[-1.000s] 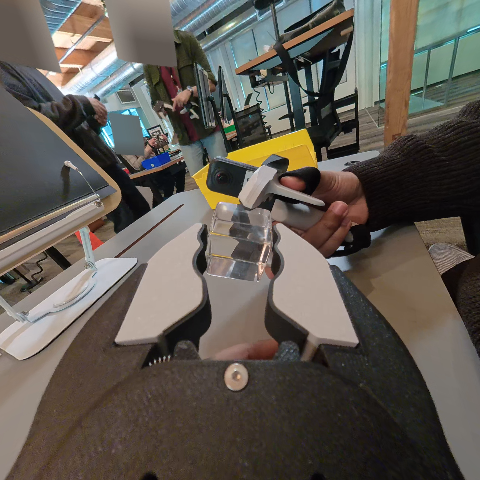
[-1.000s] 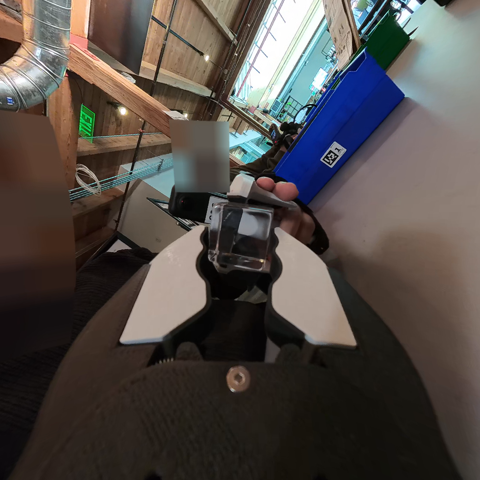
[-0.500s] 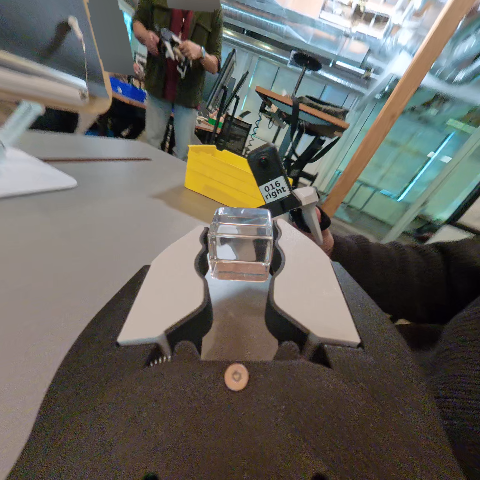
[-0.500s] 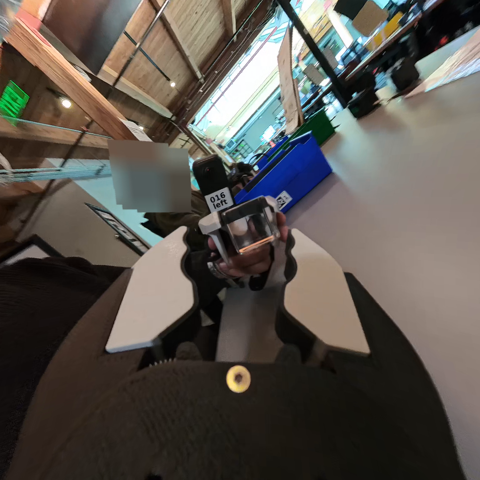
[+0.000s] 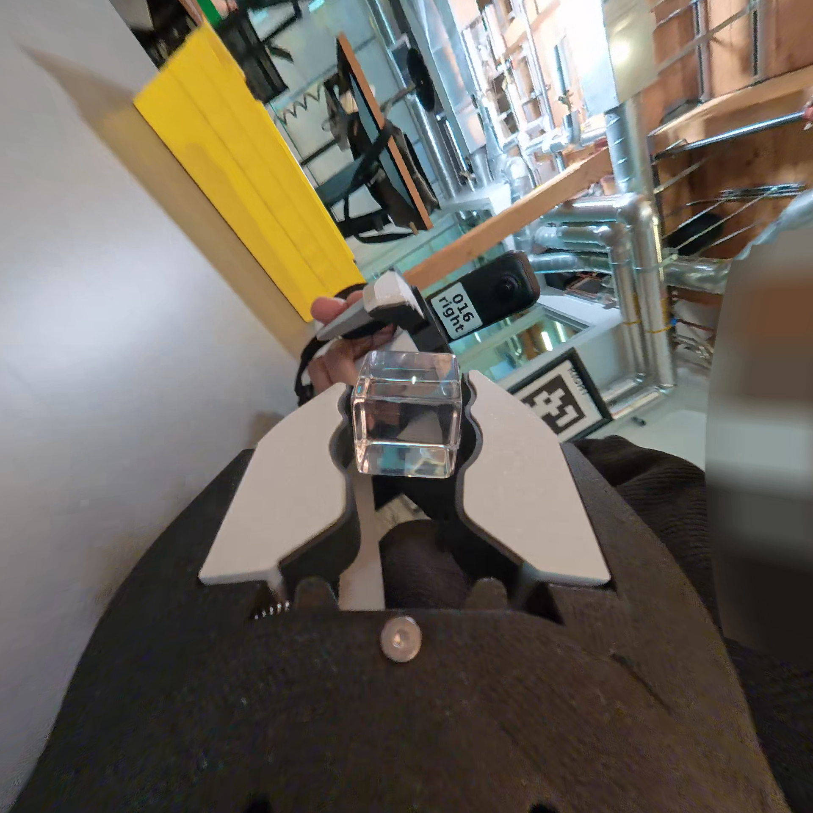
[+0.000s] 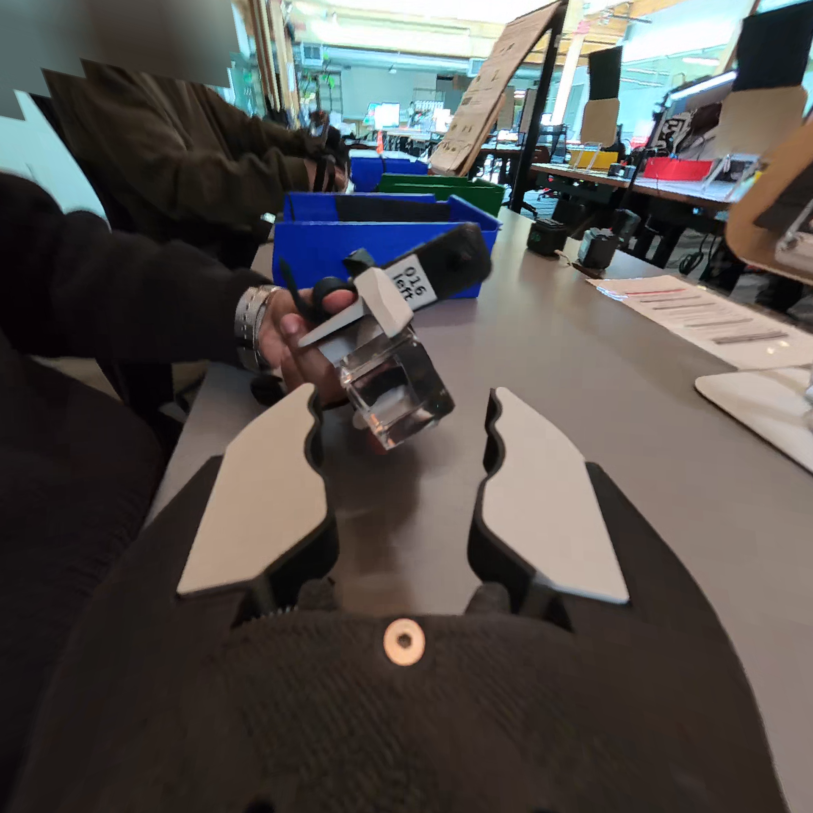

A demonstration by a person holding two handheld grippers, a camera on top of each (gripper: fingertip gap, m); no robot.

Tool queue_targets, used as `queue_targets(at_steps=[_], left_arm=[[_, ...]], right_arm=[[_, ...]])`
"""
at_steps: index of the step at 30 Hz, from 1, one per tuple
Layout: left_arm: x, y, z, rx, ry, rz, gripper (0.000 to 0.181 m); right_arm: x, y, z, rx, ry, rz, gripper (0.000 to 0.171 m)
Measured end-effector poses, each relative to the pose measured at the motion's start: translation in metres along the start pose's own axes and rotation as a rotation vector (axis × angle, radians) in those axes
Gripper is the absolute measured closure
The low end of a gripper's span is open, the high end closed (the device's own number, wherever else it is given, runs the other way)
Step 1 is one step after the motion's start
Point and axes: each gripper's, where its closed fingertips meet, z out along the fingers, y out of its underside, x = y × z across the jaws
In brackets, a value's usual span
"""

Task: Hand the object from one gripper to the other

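R gripper (image 6: 402,433) let go, now wide (empty); clear cube (image 5: 407,424) clamped in L gripper (image 5: 407,420).

We see a colourless, see-through plastic cube (image 5: 407,424), pale grey gripper fingers (image 6: 259,492) on textured black bodies, a bright yellow plastic bin (image 5: 246,176), a deep blue bin (image 6: 352,246), and a black-and-white square marker (image 5: 558,404).

Count: two claws, left claw (image 5: 407,413) and right claw (image 6: 402,433). One clear cube (image 5: 407,426). One yellow bin (image 5: 246,176). Two blue bins (image 6: 378,246), one green bin (image 6: 440,187). One printed sheet (image 6: 704,316) on the desk (image 6: 572,374).
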Motion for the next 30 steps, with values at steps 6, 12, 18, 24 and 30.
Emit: queue_targets(at_steps=[6,12,18,24,30], left_arm=[[0.004,0.014,0.007,-0.069,0.05,-0.062,0.134],[0.006,0.019,0.008,-0.099,0.092,-0.13,0.133],[0.01,0.022,0.009,-0.109,0.121,-0.133,0.134],[0.013,0.011,0.01,-0.035,0.107,-0.066,0.109],[0.011,-0.009,0.002,0.082,0.038,0.058,0.092]], right_arm=[[-0.01,0.01,0.007,-0.071,0.0,-0.124,0.108],[-0.018,0.006,0.008,-0.069,-0.008,-0.183,0.124],[-0.019,0.004,0.007,-0.081,-0.019,-0.153,0.125],[-0.016,0.005,0.007,-0.091,-0.014,-0.108,0.125],[-0.007,-0.005,0.001,-0.016,-0.01,0.004,0.126]])
